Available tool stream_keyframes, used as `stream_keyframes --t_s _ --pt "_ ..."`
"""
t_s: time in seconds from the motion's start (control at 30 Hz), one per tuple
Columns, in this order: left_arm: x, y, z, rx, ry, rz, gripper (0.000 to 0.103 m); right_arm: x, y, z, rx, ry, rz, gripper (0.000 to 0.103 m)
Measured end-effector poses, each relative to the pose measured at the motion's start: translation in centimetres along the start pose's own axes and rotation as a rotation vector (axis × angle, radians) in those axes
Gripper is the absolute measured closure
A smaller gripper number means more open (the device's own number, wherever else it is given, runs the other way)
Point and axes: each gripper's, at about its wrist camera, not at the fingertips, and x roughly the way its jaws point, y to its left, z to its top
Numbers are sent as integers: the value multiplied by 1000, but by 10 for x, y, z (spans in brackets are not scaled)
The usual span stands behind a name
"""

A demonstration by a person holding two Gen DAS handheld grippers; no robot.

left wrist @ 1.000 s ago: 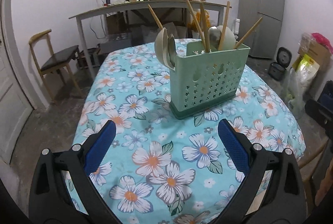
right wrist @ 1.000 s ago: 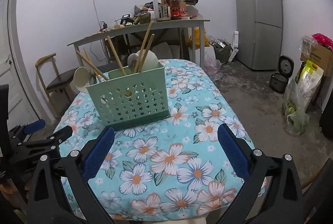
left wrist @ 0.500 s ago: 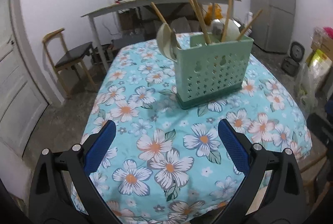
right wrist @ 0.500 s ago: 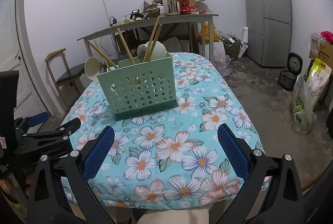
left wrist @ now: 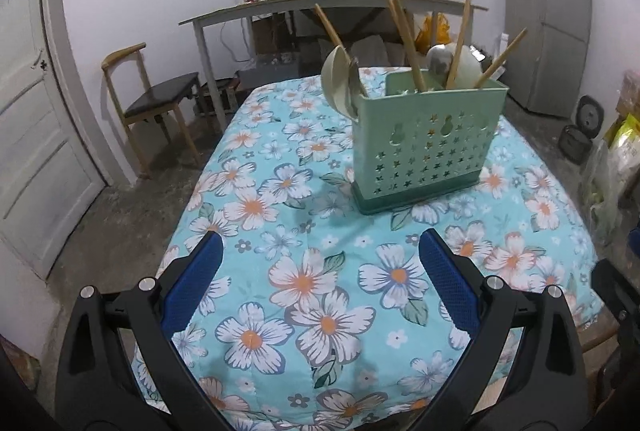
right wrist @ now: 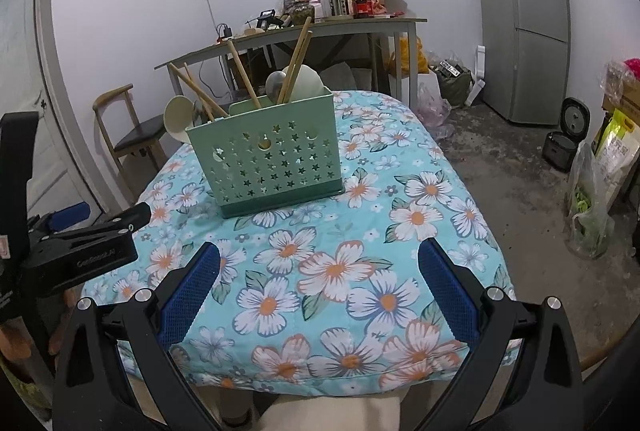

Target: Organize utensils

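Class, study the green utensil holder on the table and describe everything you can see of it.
The utensil holder is a mint-green box that looks like plastic, with a darker green base. Its walls are pierced with star and gourd-shaped holes. It stands upright on the flowered tablecloth, open at the top. Wooden chopsticks lean out at several angles, beside pale spoons and a metal spoon. Neither pair of tongs touches it.

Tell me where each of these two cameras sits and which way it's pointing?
Left wrist: on the left tool, facing across the floral table at the green utensil caddy; only its own open blue fingers show.
Right wrist: on the right tool, facing the same caddy; the left tool shows alongside.
Shared: caddy, table, fridge.
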Motion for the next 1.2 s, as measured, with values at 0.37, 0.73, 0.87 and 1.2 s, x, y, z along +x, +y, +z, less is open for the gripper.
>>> stream_keyframes --t_s 0.37,0.73,0.87,1.2 --pt "8 3 0 -36 45 79 8 6 -14 1 -5 28 -38 6" --pt "5 5 5 -23 32 88 8 7 -6 4 -22 27 -47 6" --pt "5 6 5 -26 40 89 8 8 -4 5 -28 34 -41 6" --pt "4 7 6 -30 37 83 8 8 -1 7 -46 34 -40 6"
